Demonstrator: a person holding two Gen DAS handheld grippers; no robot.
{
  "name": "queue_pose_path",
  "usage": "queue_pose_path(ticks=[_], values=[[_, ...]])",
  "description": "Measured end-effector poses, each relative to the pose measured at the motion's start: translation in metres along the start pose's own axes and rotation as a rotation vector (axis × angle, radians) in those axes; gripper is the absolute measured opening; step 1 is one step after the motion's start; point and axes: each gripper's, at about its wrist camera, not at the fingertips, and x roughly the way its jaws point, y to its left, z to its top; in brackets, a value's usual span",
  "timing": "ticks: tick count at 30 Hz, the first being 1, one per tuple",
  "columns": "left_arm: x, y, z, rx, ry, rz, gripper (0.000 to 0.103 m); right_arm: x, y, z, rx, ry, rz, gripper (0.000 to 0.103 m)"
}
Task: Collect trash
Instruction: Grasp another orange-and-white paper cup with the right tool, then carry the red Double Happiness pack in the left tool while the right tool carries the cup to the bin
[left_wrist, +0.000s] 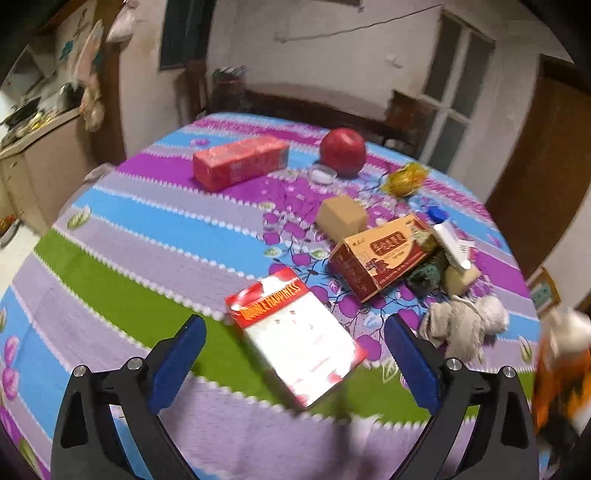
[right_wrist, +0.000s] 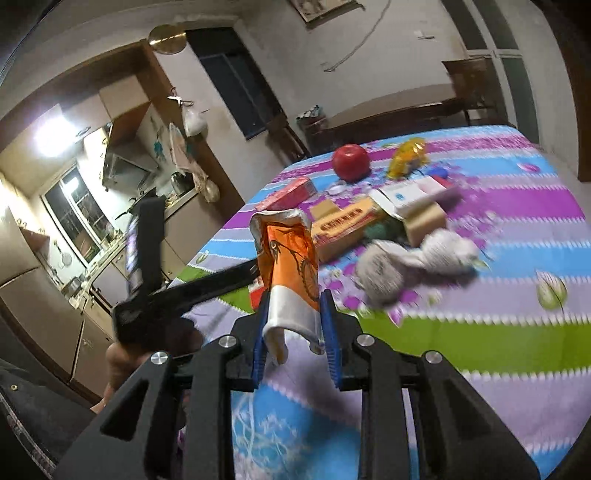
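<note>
Orange and white foil, crumpled into a narrow tube, made up the wrapper (right_wrist: 291, 273) pinched between the blue pads of the right gripper (right_wrist: 295, 332), which held it lifted clear above the near edge of the table (right_wrist: 498, 332). The left gripper (left_wrist: 295, 354) stood spread wide with nothing between its pads, poised over a flat red and white card pack (left_wrist: 295, 336) lying on the striped, glossy tablecloth. By this evidence the collection was judged barely begun: one piece in hand, none seen deposited, and no bin visible in either view. Remaining on the cloth were a brown printed carton (left_wrist: 380, 254), a plain tan cardboard box (left_wrist: 341, 216), a crumpled grey rag (left_wrist: 461, 325), a yellow crinkled wrapper (left_wrist: 404, 179), a white tube (left_wrist: 452, 245) with a blue cap beside it, and a long pink box (left_wrist: 240, 162) farther back. A smooth round red apple (left_wrist: 342, 150) stood near the far edge, likely not trash. Motion blur softened finer detail.
</note>
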Motion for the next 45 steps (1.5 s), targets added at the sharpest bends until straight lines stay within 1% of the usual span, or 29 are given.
queue_pose_path(ticks=[1, 4, 6, 7, 8, 9, 11, 12, 15, 17, 21, 26, 30, 33, 39, 45], values=[[0.007, -0.005, 0.001, -0.018, 0.022, 0.018, 0.096, -0.003, -0.002, -0.003, 0.008, -0.003, 0.002, 0.025], [0.022, -0.008, 0.0, -0.052, 0.038, 0.089, 0.096, -0.01, -0.009, -0.009, 0.028, -0.013, 0.005, 0.025], [0.03, -0.007, -0.001, -0.086, 0.052, 0.121, 0.096, -0.012, -0.01, -0.013, 0.031, -0.018, 0.001, 0.025], [0.032, -0.009, -0.001, -0.083, 0.05, 0.14, 0.096, -0.013, -0.012, -0.014, 0.035, -0.02, 0.003, 0.025], [0.033, -0.009, -0.002, -0.077, 0.051, 0.148, 0.091, -0.012, -0.013, -0.016, 0.037, -0.02, 0.003, 0.025], [0.036, -0.01, -0.003, -0.069, 0.064, 0.148, 0.083, -0.014, -0.013, -0.018, 0.037, -0.023, 0.0, 0.025], [0.038, -0.01, -0.006, -0.069, 0.082, 0.126, 0.078, -0.014, -0.015, -0.02, 0.04, -0.027, 0.003, 0.025], [0.036, -0.01, -0.007, -0.063, 0.074, 0.129, 0.077, -0.015, -0.015, -0.021, 0.042, -0.029, 0.004, 0.025], [0.032, -0.01, -0.009, -0.051, 0.07, 0.121, 0.073, -0.016, -0.016, -0.023, 0.037, -0.033, -0.003, 0.025], [0.029, -0.008, -0.011, -0.037, 0.064, 0.118, 0.072, -0.016, -0.013, -0.023, 0.029, -0.034, -0.02, 0.025], [0.021, -0.004, -0.016, -0.005, 0.051, 0.125, 0.07, -0.015, -0.011, -0.024, 0.027, -0.035, -0.028, 0.025], [0.007, 0.003, -0.02, 0.042, 0.007, 0.157, 0.067, -0.013, -0.004, -0.025, 0.007, -0.039, -0.059, 0.025], [-0.009, 0.004, -0.021, 0.087, -0.052, 0.182, 0.066, -0.012, 0.003, -0.025, -0.015, -0.044, -0.093, 0.025], [-0.024, -0.002, -0.02, 0.126, -0.107, 0.191, 0.065, -0.014, 0.005, -0.025, -0.022, -0.05, -0.101, 0.025], [-0.045, -0.022, -0.015, 0.195, -0.175, 0.171, 0.065, -0.03, 0.004, -0.022, -0.028, -0.088, -0.154, 0.025], [-0.06, -0.052, -0.012, 0.259, -0.217, 0.131, 0.065, -0.056, -0.005, -0.017, -0.027, -0.135, -0.222, 0.025]])
